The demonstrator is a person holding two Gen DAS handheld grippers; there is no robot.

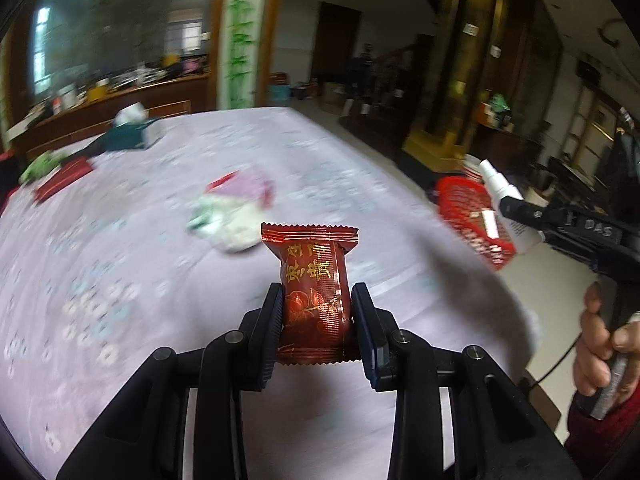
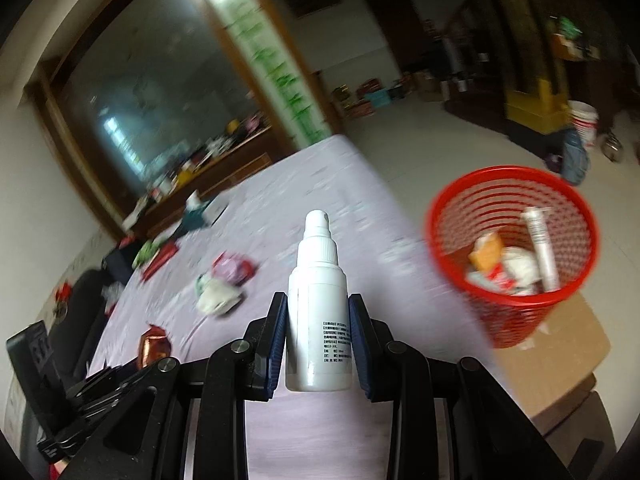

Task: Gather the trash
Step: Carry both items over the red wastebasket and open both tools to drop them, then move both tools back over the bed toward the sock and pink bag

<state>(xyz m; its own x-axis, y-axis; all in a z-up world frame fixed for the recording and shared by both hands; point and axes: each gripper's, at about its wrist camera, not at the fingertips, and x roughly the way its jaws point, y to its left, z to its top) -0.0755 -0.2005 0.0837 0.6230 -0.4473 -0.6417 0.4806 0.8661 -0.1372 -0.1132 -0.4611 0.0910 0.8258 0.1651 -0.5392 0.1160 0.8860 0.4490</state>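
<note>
The dark red foil snack packet (image 1: 313,292) stands upright between the closed pads of the left gripper (image 1: 316,304), above the lilac patterned tablecloth (image 1: 120,280). Only the right wrist view looks into the red mesh waste basket (image 2: 516,312), where wrappers and a white tube lie. The right gripper (image 2: 318,320) clamps a white plastic spray bottle (image 2: 319,304) near the table edge, with the basket on a cardboard box (image 2: 560,344) just beyond, to its right.
</note>
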